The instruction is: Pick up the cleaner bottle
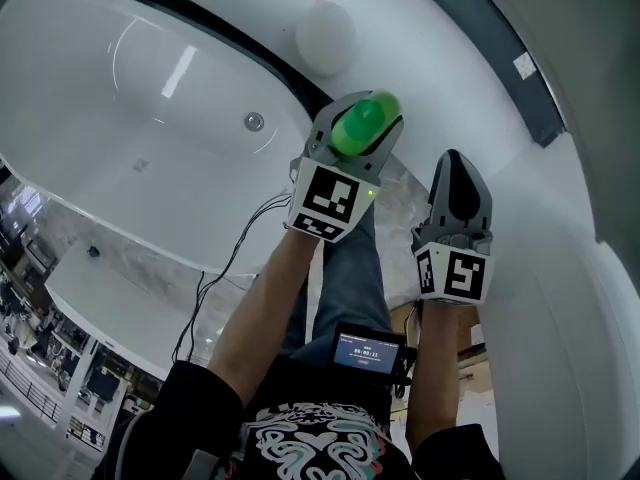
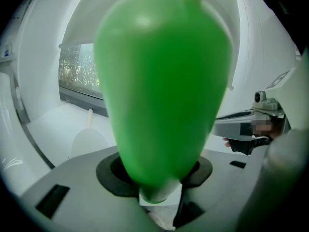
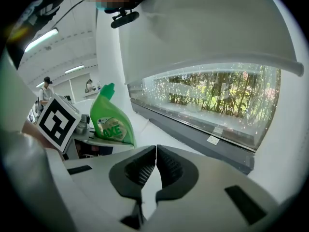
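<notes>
The green cleaner bottle (image 1: 368, 116) is held off the surfaces in my left gripper (image 1: 358, 140), whose jaws are closed on its sides. In the left gripper view the bottle (image 2: 164, 81) fills most of the picture above the jaws of my left gripper (image 2: 157, 180). From the right gripper view the bottle (image 3: 111, 122) stands upright with its bent neck up, above the left gripper's marker cube (image 3: 58, 122). My right gripper (image 1: 455, 183) hovers to the right of it. It is shut (image 3: 155, 166) and holds nothing.
A white bathtub (image 1: 150, 118) with a metal drain (image 1: 255, 121) lies below at the left. A white round object (image 1: 325, 38) sits on the ledge beyond the bottle. A window with a dark sill (image 3: 217, 129) runs along the wall. Cables (image 1: 230, 258) trail near the person's legs.
</notes>
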Available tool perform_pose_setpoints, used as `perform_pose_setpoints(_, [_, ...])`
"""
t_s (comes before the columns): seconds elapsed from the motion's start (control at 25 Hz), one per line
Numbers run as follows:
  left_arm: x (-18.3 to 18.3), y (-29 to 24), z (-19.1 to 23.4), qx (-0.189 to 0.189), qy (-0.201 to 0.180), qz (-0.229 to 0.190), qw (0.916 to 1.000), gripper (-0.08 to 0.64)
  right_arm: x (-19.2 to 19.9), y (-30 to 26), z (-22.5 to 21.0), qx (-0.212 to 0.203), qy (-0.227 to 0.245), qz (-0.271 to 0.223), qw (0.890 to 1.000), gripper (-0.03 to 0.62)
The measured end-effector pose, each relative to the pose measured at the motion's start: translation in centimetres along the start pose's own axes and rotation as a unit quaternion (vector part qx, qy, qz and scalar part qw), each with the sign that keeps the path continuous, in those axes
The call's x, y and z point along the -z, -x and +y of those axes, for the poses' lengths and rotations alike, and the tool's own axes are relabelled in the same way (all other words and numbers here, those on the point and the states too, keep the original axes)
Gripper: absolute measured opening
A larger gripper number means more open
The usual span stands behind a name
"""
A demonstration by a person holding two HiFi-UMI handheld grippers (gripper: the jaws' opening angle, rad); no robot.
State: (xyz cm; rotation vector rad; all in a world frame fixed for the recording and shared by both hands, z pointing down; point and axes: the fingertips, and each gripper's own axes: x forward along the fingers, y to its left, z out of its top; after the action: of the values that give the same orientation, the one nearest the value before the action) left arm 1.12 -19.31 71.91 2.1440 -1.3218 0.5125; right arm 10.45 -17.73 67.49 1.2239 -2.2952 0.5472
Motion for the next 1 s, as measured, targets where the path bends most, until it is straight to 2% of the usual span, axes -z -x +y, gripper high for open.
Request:
perform_pose_setpoints(0.16, [-2.3, 1.6, -0.1, 0.000, 0.006, -0.005, 1.0000, 0.202, -2.2, 0.9, 0.1, -0.001, 0.005, -0.004, 1.000, 0.028])
perform_pose_setpoints(0.32, [-3.1, 3.3, -0.5, -0.001, -0.002, -0.010, 1.0000, 0.202, -3.1, 2.2, 0.7, 0.006, 0.004, -0.018, 1.000, 0.028])
perform_pose_setpoints(0.44, [-5.1, 4.3, -1.9, 0.000, -0.007, -0.016, 0.9999, 0.202, -4.8, 3.7, 0.2, 0.006, 0.013, -0.026, 1.000, 0.028])
perform_pose_setpoints(0.6, [-6.8, 5.0, -1.1, -0.001, -0.017, -0.025, 0.9995, 0.202, -7.0, 3.2, 0.5, 0.017, 0.021, -0.042, 0.999, 0.028])
perform_pose_setpoints(1.0, [-11.5, 10.4, -2.6, 0.005, -0.033, -0.035, 0.9988, 0.201, -11.4, 6.9, 1.8, 0.030, 0.024, -0.059, 0.998, 0.028])
